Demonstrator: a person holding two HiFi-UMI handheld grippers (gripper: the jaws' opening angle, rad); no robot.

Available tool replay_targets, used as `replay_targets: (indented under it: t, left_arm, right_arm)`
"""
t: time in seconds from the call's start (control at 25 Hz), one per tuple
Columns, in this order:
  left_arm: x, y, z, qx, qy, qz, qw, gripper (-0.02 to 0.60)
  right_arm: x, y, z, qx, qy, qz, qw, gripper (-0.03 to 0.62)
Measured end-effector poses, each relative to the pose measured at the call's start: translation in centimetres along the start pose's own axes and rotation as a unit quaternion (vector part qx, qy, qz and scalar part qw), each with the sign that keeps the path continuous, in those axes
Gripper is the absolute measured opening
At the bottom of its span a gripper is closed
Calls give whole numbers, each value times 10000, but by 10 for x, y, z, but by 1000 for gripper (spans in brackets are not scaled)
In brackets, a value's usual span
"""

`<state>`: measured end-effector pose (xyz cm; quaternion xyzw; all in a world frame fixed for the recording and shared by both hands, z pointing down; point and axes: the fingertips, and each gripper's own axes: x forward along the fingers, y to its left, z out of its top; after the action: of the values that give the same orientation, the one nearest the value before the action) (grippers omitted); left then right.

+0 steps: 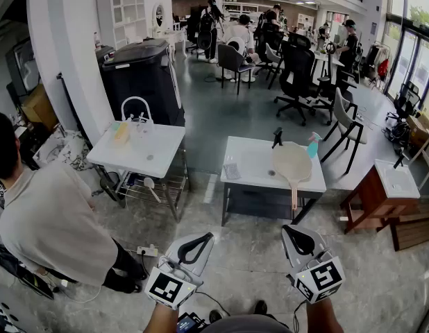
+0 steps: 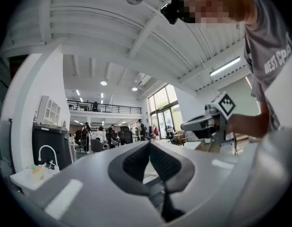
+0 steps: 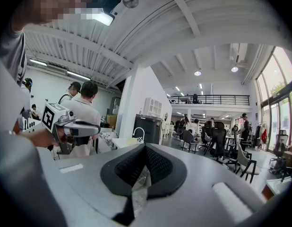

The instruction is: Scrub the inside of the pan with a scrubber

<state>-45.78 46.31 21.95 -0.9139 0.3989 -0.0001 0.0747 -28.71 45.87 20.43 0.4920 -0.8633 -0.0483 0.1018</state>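
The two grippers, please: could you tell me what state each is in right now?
Left grey two-jaw gripper: closed, holding nothing.
Right grey two-jaw gripper: closed, holding nothing.

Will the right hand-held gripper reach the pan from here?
Probably not yet: the right hand-held gripper hangs over the floor, short of the pan on the white table. Nothing stands between them, so a step forward should do.

Head cam: high, steep down-forward, far from white table (image 1: 246, 180) at 1 o'clock; left gripper (image 1: 194, 247) at 7, right gripper (image 1: 300, 241) at 5. Gripper cams: low, tight behind own jaws, tilted ceilingward. Each catches other gripper at 3/9 o'clock; all share office chairs (image 1: 298, 68).
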Motion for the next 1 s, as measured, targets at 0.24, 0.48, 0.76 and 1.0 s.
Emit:
replay_targets:
  t: [0.24, 0.48, 0.76, 1.0]
  left_arm:
    - [-2, -8, 3, -203, 10, -70, 9998, 2]
    - [-4, -10, 4, -201, 15, -77, 9998, 2]
    - [-4, -10, 2, -23, -37, -76, 10000, 2]
    - [1, -23, 1, -154, 86, -117, 9998, 2]
  right_arm:
    - [-5, 2, 0, 2, 33, -21, 10000, 0]
    - [-8, 3, -2, 28, 35, -30, 10000, 0]
    - [-10, 3, -3, 51, 28, -27, 10000, 0]
    - [-17, -6, -12, 173, 3, -86, 9998, 2]
